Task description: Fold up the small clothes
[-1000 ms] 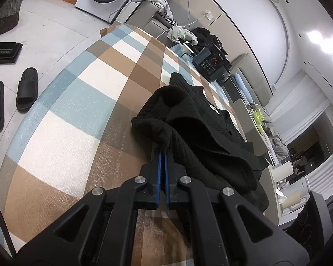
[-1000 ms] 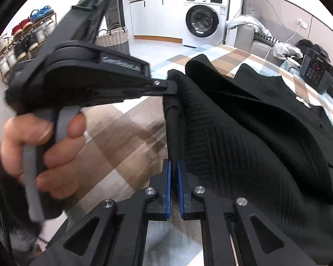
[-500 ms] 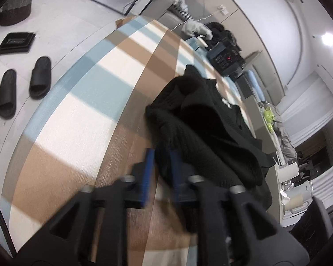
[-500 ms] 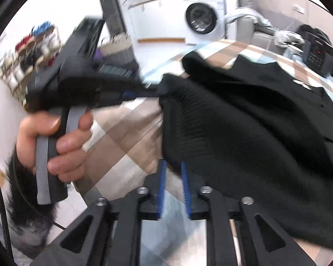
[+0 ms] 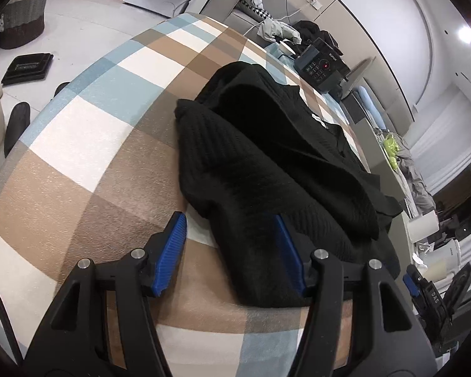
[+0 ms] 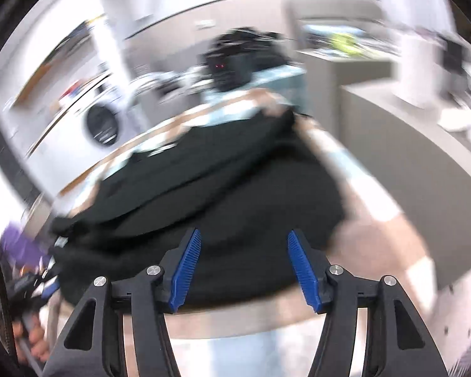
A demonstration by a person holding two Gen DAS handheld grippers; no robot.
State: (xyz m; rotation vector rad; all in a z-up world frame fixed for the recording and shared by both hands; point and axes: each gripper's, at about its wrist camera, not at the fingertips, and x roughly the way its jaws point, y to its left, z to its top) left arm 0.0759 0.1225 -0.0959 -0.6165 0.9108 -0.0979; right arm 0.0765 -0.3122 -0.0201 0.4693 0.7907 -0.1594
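Both pairs of jaws have just been opening, letting go of the black sweater (image 5: 267, 157), which lies heaped on my checked tablecloth (image 5: 88, 132). From my left wrist, the left gripper (image 5: 230, 248) gapes, a fold lying loose between its fingers. From my blurred right wrist, the right gripper (image 6: 243, 260) stands parted over the sweater's edge.

"SUPOR" on black appliance (image 5: 320, 64); "DAS" on black device (image 5: 431, 295).
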